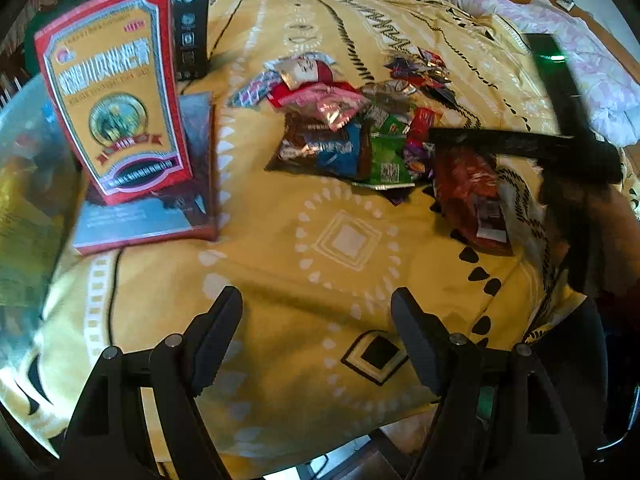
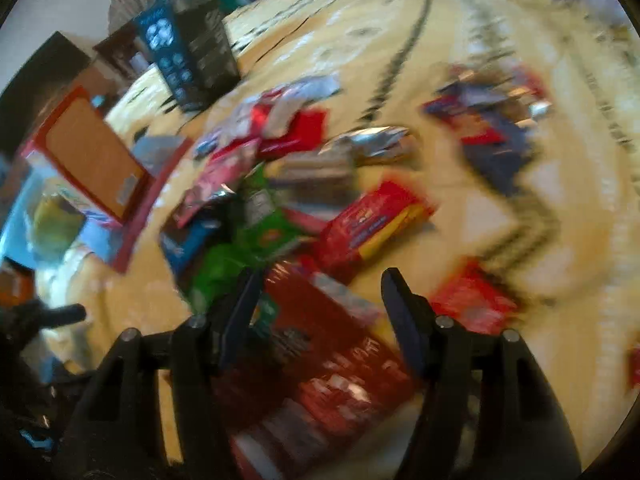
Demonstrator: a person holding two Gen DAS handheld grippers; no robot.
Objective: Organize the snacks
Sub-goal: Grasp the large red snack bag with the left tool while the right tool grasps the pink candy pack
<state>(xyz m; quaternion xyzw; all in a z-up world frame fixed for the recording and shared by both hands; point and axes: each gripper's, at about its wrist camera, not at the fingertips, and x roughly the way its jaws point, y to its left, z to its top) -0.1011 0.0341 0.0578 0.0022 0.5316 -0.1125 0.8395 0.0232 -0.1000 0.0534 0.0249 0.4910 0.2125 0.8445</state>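
Hovering my right gripper [image 2: 320,316] over the heap of snack packets [image 2: 280,184], I have a dark red packet [image 2: 340,360] lying between its fingers and running back beneath it. The jaws stand partly spread, and the blur keeps me from telling whether the pads press on the packet, so I cannot say it is held. Ahead of the fingertips lie a red and yellow packet [image 2: 372,220], green packets [image 2: 256,236] to the left, and a silver foil one [image 2: 372,142] farther ahead. More packets [image 2: 488,120] sit well off to the far right, and a small red one [image 2: 472,304] just right of my right finger.

My left gripper [image 1: 316,320] is spread wide with nothing between its fingers, only the yellow patterned cloth [image 1: 280,240] below. The heap lies ahead of it, with the red upright box [image 1: 112,96] and a dark tall box [image 1: 188,20] ahead to its left.

I judge these packets light, thin and crinkly, with slick film that slides under a pad. They will flop if taken by a corner, and whatever is inside may crush. The flat sealed edge, or the middle across the short side, looks the best hold, with a gentle squeeze. The cloth is soft and may bunch up under a finger.
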